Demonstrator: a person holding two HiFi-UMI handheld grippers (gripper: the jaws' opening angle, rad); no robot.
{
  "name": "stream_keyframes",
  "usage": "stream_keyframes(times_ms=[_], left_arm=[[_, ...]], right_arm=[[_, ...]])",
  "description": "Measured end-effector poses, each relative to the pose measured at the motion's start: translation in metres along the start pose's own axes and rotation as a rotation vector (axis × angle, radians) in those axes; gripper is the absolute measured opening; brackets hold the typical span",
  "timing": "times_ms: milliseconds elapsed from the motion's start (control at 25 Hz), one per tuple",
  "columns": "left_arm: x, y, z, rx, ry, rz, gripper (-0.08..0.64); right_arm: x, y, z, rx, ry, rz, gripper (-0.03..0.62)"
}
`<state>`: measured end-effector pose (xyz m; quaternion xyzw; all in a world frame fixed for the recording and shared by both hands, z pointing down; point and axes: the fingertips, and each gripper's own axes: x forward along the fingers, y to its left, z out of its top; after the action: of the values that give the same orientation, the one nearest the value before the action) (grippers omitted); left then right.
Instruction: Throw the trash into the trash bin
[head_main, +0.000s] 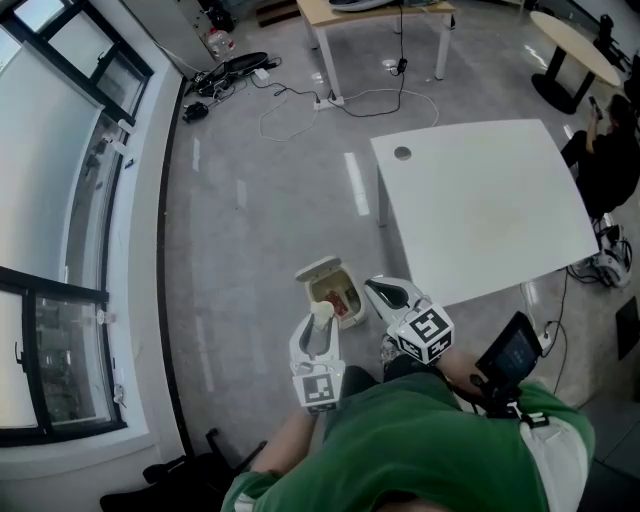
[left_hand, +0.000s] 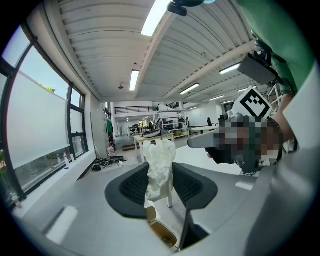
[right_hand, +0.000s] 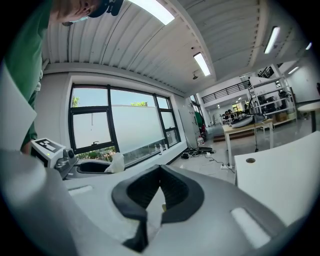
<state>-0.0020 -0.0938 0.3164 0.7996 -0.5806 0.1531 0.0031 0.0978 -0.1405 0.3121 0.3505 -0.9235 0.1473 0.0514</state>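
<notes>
A crumpled white tissue (head_main: 322, 311) (left_hand: 160, 165) stands upright between the pads of my left gripper (head_main: 320, 325) (left_hand: 161, 175), which is shut on it. Just ahead and below sits a small cream trash bin (head_main: 322, 270) (left_hand: 161, 227) on the grey floor, its lid flipped open, with some red and pale scraps inside. My right gripper (head_main: 380, 291) (right_hand: 160, 171) hovers to the bin's right, its jaws closed tip to tip with nothing held. From the right gripper view the left gripper (right_hand: 95, 167) and the tissue (right_hand: 116, 162) show at the left.
A white table (head_main: 480, 210) stands right of the bin, its corner close to my right gripper. Windows line the left wall (head_main: 60, 250). Cables (head_main: 300, 95) lie on the floor farther off. A person (head_main: 610, 150) sits at the far right.
</notes>
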Motion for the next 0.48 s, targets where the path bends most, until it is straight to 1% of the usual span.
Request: stream_keyframes(times_ms=[240, 480], left_arm=[[0.014, 0.01, -0.004, -0.016, 0.008, -0.016, 0.152], [0.026, 0.025, 0.001, -0.019, -0.017, -0.042, 0.152]], right_arm=[[0.016, -0.002, 0.004, 0.009, 0.01, -0.001, 0.003], [0.031, -0.002, 0.014, -0.008, 0.003, -0.027, 0.003]])
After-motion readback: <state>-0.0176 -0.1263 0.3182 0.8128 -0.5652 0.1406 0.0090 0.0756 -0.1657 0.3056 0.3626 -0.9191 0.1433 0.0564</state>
